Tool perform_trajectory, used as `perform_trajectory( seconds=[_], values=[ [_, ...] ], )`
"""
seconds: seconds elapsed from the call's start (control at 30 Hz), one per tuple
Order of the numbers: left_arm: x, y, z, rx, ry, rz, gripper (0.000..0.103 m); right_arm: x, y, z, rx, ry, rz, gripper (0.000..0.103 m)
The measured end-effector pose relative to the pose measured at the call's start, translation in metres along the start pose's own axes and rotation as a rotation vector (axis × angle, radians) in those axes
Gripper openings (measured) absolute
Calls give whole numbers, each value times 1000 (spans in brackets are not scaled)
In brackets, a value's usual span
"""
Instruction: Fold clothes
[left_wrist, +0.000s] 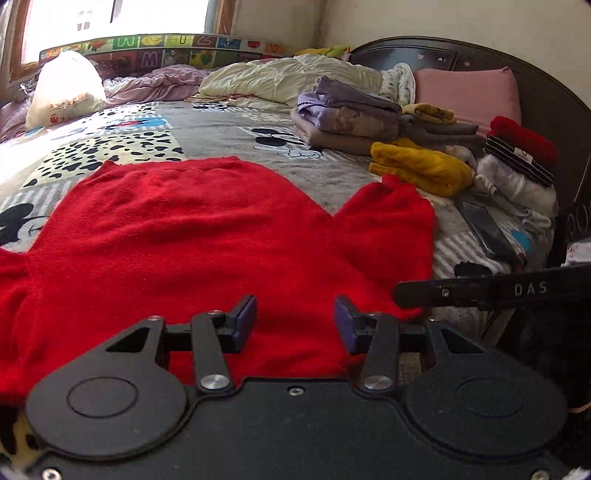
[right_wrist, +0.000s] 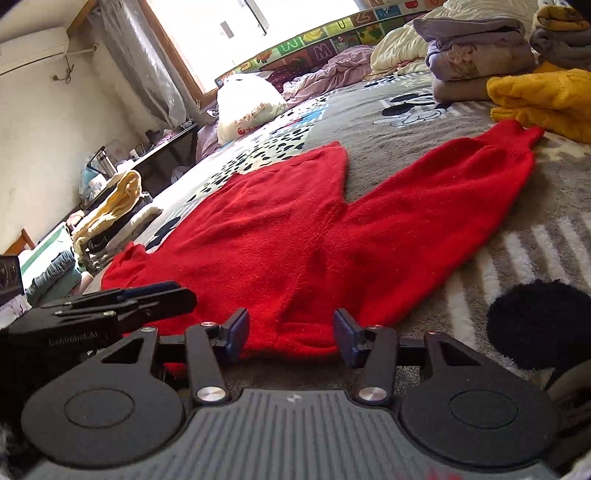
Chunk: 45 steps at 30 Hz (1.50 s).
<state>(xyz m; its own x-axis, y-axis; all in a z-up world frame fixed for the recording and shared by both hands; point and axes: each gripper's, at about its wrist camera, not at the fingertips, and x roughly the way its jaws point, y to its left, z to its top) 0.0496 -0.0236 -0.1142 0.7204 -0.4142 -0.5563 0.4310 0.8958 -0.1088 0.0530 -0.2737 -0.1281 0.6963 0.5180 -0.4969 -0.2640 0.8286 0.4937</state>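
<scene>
A red knitted sweater (left_wrist: 192, 236) lies spread flat on the bed, its hem toward the window and one sleeve (left_wrist: 388, 221) angled out to the right. My left gripper (left_wrist: 295, 325) stands open just over the sweater's near edge, nothing between its blue pads. In the right wrist view the same sweater (right_wrist: 280, 236) spreads away from me with its sleeve (right_wrist: 443, 192) reaching toward the yellow garment. My right gripper (right_wrist: 291, 334) is open at the sweater's near corner, pads either side of the fabric edge without pinching it. The left gripper (right_wrist: 122, 302) shows at the left of this view.
Folded clothes (left_wrist: 351, 118) are stacked at the back right, with a yellow knit (left_wrist: 421, 166) and a red and striped pile (left_wrist: 521, 151) beside a pink pillow (left_wrist: 469, 92). A white bag (left_wrist: 64, 88) sits by the window. A dark phone (left_wrist: 484, 229) lies right of the sleeve.
</scene>
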Motion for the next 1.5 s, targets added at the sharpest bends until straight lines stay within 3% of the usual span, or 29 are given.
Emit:
perform_trajectory(
  seconds=[0.07,0.17,0.2,0.27,0.43,0.6,0.73,0.87,1.07,1.4,1.5],
  values=[
    [15,-21,-12,138,93,46,45,-5,-7,1,43,-25,-12,55],
    [14,-39,-20,272,70,100,47,-8,-23,3,133,-35,-58,55],
    [13,-36,-18,257,76,82,47,-9,-29,3,176,-31,-65,55],
    [10,-30,-14,215,92,38,48,-10,-41,0,272,-28,-52,54],
    [-3,-21,-9,137,16,25,48,-10,-50,-9,430,-4,29,55],
    [-10,10,3,-109,-14,-28,56,-1,-47,-18,526,34,116,58],
    [-11,37,4,-313,-16,-56,58,7,-49,-16,569,31,131,57],
    [-12,49,1,-412,-14,-27,60,13,-54,-15,622,10,140,54],
    [1,41,19,-362,18,-16,63,18,-51,-16,624,-11,104,39],
    [79,10,90,-216,116,58,62,20,-46,-19,541,-31,105,39],
    [104,0,109,-195,142,60,55,21,-44,-15,501,-45,99,39]
  ],
)
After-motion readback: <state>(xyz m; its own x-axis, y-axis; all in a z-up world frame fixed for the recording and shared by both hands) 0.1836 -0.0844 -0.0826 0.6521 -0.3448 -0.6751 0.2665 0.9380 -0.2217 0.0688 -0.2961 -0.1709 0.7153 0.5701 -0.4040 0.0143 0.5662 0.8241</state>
